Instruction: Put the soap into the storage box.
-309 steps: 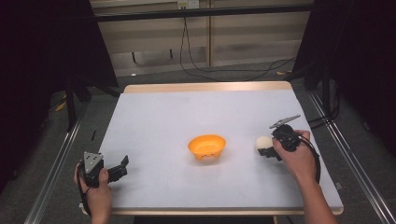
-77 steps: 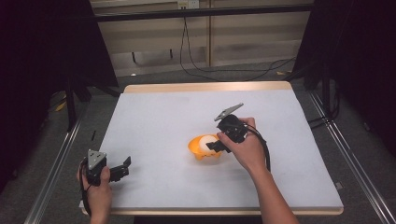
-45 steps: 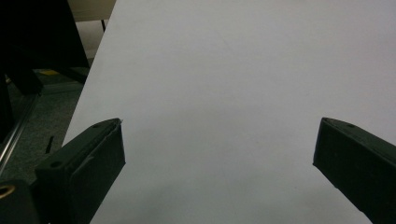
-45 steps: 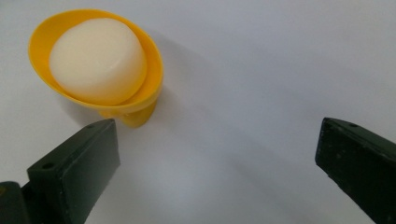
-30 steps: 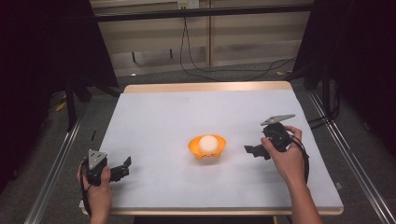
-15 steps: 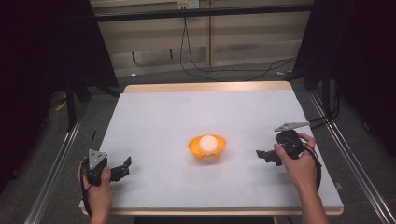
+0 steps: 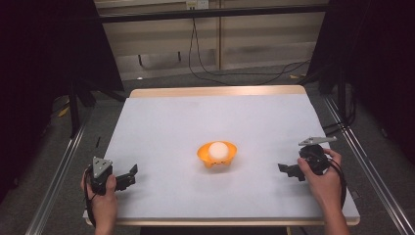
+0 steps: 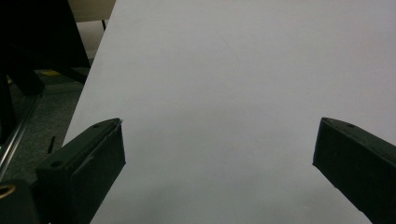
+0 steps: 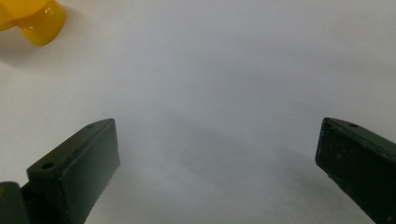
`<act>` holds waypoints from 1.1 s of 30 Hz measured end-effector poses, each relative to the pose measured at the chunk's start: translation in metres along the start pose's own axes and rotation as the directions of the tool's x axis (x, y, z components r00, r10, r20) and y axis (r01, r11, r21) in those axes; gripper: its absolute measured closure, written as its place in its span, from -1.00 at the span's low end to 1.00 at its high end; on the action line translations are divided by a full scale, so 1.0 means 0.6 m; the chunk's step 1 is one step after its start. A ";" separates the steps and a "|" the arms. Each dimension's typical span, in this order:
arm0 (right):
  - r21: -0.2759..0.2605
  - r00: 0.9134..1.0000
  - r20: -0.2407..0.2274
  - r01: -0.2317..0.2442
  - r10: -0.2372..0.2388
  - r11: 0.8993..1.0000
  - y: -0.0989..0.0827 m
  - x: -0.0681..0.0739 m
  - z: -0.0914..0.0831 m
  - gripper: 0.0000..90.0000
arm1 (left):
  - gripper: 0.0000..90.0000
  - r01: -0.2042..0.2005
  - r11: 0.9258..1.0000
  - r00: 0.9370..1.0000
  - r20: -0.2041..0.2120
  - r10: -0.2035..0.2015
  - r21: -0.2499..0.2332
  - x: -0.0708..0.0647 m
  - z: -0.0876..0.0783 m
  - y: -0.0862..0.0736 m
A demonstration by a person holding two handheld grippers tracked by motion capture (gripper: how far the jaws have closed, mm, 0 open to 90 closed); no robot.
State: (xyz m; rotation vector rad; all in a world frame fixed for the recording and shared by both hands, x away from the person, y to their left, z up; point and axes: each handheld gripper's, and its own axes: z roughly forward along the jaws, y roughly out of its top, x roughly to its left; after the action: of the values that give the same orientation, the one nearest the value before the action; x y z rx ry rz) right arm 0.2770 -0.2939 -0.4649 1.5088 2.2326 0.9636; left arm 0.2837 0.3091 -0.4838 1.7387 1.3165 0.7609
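Observation:
An orange bowl [image 7: 217, 154] stands near the middle of the white table, and a pale round ball [image 7: 219, 149] rests inside it. My right gripper [image 7: 288, 170] sits low at the right of the table, well clear of the bowl, its jaws wide apart with nothing between them. In the right gripper view [image 9: 219, 163] a corner of the orange bowl [image 9: 32, 21] shows at the top left. My left gripper [image 7: 129, 177] rests near the front left corner, open and empty; in the left gripper view [image 8: 219, 163] bare table lies between its jaws.
The white table [image 7: 166, 122] has a wooden rim at the back and front. Metal rails run along both sides on the floor. Cables trail on the floor behind the table.
My right gripper carried the ball from the right into the bowl, let it go, then drew back to the right and nearer the front edge. The left gripper stayed put.

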 end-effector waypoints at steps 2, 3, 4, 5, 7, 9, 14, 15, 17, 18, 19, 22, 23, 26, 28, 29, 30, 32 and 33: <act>-0.007 1.000 0.004 -0.006 0.006 1.000 -0.007 -0.004 -0.003 -1.00 | -0.95 0.000 1.000 1.000 0.000 0.000 0.000 0.000 0.000 0.000; -0.009 1.000 0.009 -0.008 0.008 1.000 -0.011 -0.007 -0.005 -1.00 | -0.95 0.000 1.000 1.000 -0.001 0.000 0.000 0.000 0.000 0.000; -0.011 1.000 0.008 -0.011 0.011 1.000 -0.014 -0.010 -0.007 -1.00 | -0.95 -0.002 1.000 1.000 -0.001 0.002 0.001 0.000 0.000 0.000; -0.016 1.000 0.009 -0.019 0.019 1.000 -0.017 -0.012 -0.008 -1.00 | -0.95 -0.003 1.000 1.000 0.000 0.003 0.001 0.000 0.000 0.000; -0.019 0.999 0.013 -0.029 0.029 0.999 -0.024 -0.016 -0.011 -1.00 | -0.95 -0.004 1.000 1.000 0.001 0.004 0.002 0.000 0.000 0.000; -0.023 0.999 0.014 -0.040 0.040 0.999 -0.031 -0.022 -0.013 -1.00 | -0.95 -0.002 1.000 1.000 0.000 0.002 0.001 0.000 0.000 0.000; -0.028 0.999 0.024 -0.044 0.045 0.999 -0.052 -0.035 -0.018 -1.00 | -0.95 -0.005 1.000 1.000 -0.001 0.005 0.001 0.000 0.000 0.000; -0.033 0.998 0.023 -0.053 0.054 0.998 -0.057 -0.036 -0.019 -1.00 | -0.95 -0.006 1.000 1.000 -0.001 0.006 0.001 0.000 0.000 0.000; -0.052 0.997 0.026 -0.065 0.067 0.997 -0.066 -0.041 -0.023 -1.00 | -0.95 -0.006 1.000 1.000 -0.002 0.006 0.002 0.000 0.000 0.000; -0.074 0.998 0.023 -0.058 0.060 0.996 -0.068 -0.044 -0.027 -1.00 | -0.95 -0.005 1.000 1.000 -0.002 0.005 0.001 0.000 0.000 0.000; -0.081 0.998 0.028 -0.060 0.063 0.995 -0.070 -0.044 -0.030 -1.00 | -0.95 -0.005 1.000 1.000 -0.002 0.005 0.001 0.000 0.000 0.000; -0.086 0.997 0.037 -0.059 0.063 0.995 -0.074 -0.048 -0.035 -1.00 | -0.95 -0.001 1.000 1.000 0.001 0.001 0.000 0.000 0.000 0.000; -0.092 0.997 0.039 -0.061 0.065 0.994 -0.076 -0.048 -0.037 -1.00 | -0.95 0.002 1.000 1.000 0.000 -0.002 -0.001 0.000 0.000 0.000; -0.117 0.997 0.048 -0.060 0.066 0.991 -0.083 -0.050 -0.045 -1.00 | -0.95 0.003 1.000 1.000 0.002 -0.003 0.001 0.001 0.000 0.000; -0.147 0.996 0.054 -0.062 0.071 0.987 -0.088 -0.052 -0.051 -1.00 | -0.95 0.005 1.000 1.000 0.003 -0.005 0.001 0.001 0.000 0.000; -0.158 0.996 0.057 -0.059 0.069 0.986 -0.090 -0.052 -0.053 -1.00 | -0.95 0.006 1.000 1.000 0.003 -0.006 0.001 0.001 0.000 0.000; -0.173 0.996 0.056 -0.061 0.071 0.983 -0.092 -0.052 -0.055 -1.00 | -0.95 0.006 1.000 1.000 0.004 -0.006 0.000 0.001 0.000 0.000; -0.195 0.996 0.057 -0.056 0.068 0.979 -0.095 -0.051 -0.057 -1.00 | -0.95 0.006 1.000 1.000 0.004 -0.006 0.001 0.001 0.000 0.000; -0.199 0.996 0.059 -0.054 0.067 0.978 -0.096 -0.050 -0.057 -1.00 | -0.95 0.005 1.000 1.000 0.004 -0.005 0.001 0.001 0.000 0.000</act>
State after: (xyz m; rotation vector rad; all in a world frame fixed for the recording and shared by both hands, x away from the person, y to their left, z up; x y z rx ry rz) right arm 0.2289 -0.3470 -0.4816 1.5040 1.9907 1.1016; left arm 0.2839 0.3098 -0.4838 1.7365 1.3186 0.7529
